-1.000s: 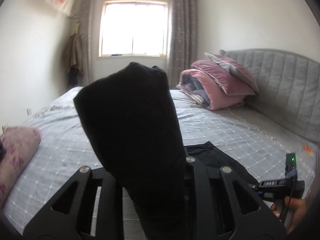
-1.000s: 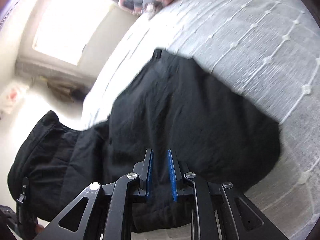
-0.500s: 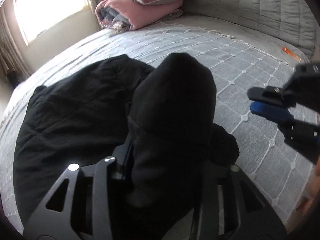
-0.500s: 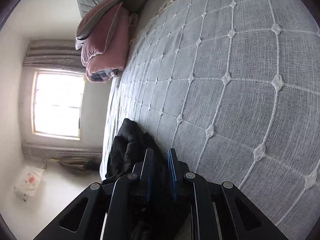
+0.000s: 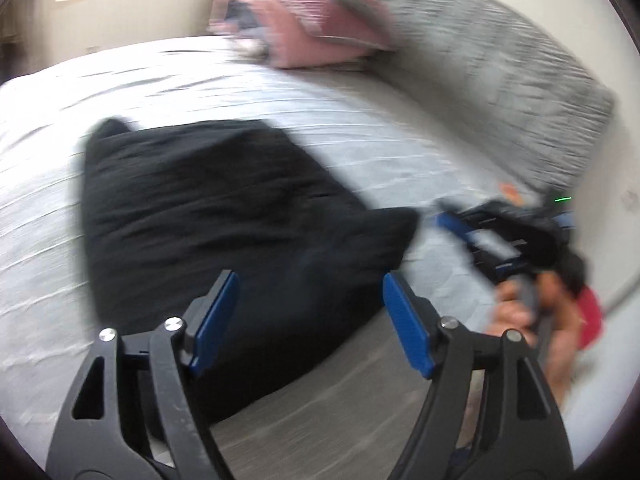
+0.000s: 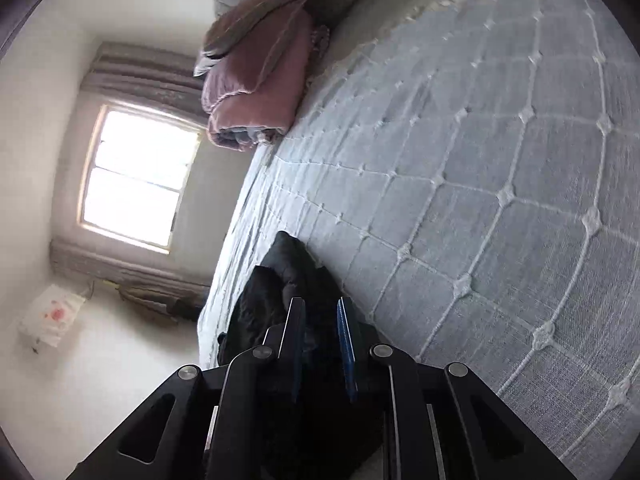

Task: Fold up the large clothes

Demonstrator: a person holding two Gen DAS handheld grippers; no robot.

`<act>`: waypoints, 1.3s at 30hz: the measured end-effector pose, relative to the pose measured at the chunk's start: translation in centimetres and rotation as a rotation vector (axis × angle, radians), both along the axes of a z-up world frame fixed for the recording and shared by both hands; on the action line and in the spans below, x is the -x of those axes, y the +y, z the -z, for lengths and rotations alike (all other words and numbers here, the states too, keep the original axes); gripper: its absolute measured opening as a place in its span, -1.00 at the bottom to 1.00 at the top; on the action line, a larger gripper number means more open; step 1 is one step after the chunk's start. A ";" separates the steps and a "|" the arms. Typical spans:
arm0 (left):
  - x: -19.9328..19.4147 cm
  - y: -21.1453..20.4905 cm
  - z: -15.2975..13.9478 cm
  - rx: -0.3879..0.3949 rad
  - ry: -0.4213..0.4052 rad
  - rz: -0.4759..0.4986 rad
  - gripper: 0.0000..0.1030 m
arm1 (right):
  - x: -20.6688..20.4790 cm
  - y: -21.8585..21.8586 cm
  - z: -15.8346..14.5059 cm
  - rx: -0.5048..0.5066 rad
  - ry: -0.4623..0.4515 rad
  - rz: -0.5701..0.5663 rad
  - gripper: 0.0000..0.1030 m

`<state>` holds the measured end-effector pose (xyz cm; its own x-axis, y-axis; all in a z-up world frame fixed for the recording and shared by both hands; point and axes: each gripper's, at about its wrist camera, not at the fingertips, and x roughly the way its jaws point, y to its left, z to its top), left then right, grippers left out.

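The left claw (image 5: 310,300) stands wide open with nothing between its blue pads (image 5: 214,320); it hangs just above the near edge of the black garment (image 5: 208,216), apart from the cloth. The right claw (image 6: 322,332) has its pads drawn close with only a narrow gap, and dark cloth fills the space between and below them, so it looks clamped on the garment's edge.

The black garment lies in a folded, roughly rectangular heap on the grey quilted bed (image 5: 180,80). In the blurred left wrist view its long axis runs from the near-right corner, beside the right claw, away to the far left, where one corner sticks up as a small peak. In the right wrist view it lies bunched along the bed's edge, pointing toward the window (image 6: 136,176). Pink folded bedding (image 6: 256,80) sits at the headboard (image 5: 500,72), well apart from the garment.
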<state>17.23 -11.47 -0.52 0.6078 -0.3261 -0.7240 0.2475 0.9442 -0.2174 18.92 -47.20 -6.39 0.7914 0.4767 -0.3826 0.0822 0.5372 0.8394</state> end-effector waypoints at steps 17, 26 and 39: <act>0.8 3.7 2.4 -0.261 -0.021 -0.334 0.45 | 0.4 14.8 -2.4 0.910 -0.074 -0.172 0.36; 0.0 5.5 3.4 -0.145 0.008 -0.307 0.45 | 0.5 13.6 -1.3 0.821 -0.028 -0.245 -0.47; -1.0 7.1 5.1 0.021 0.029 -0.284 -0.12 | -0.7 12.0 1.1 0.717 0.037 -0.262 -0.51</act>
